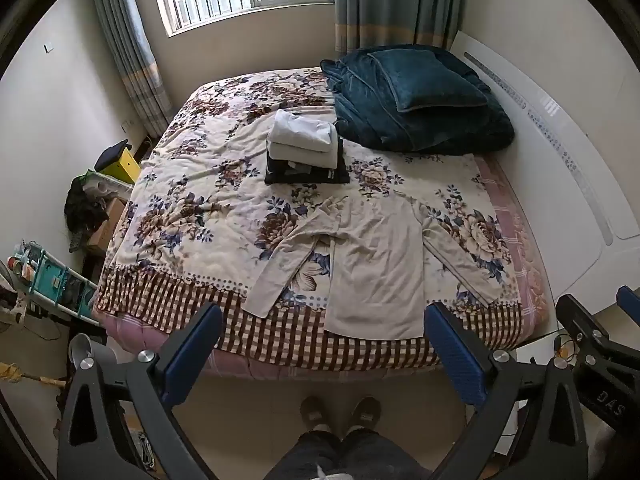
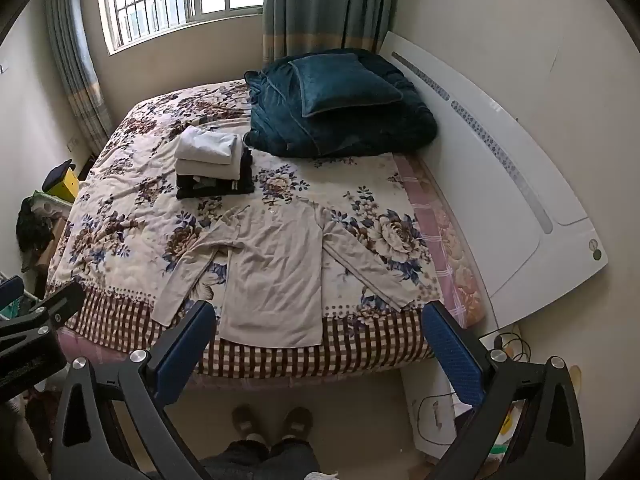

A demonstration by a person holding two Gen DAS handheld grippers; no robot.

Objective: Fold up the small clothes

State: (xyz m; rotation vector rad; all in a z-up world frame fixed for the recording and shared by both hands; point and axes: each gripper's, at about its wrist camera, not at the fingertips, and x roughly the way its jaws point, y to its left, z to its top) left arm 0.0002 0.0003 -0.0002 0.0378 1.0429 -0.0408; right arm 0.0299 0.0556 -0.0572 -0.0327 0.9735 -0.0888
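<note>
A beige long-sleeved cotton shirt (image 1: 376, 264) lies spread flat at the near edge of the bed with the floral and checked bedspread (image 1: 188, 208), sleeves angled outward, hem toward the lower middle of the frame. In the left wrist view it sits between and beyond the blue-padded jaws of the left gripper (image 1: 324, 344), which are released wide and hold nothing, apart from the cloth. The right gripper (image 2: 316, 344) likewise stands spread and empty, the shirt (image 2: 272, 272) just past its jaws, centre frame. Farther up the bed, left of centre, rests a stack of folded white and black clothes (image 1: 306, 148). A dark teal plush blanket with a pillow on top (image 1: 416, 96) fills the upper right.
</note>
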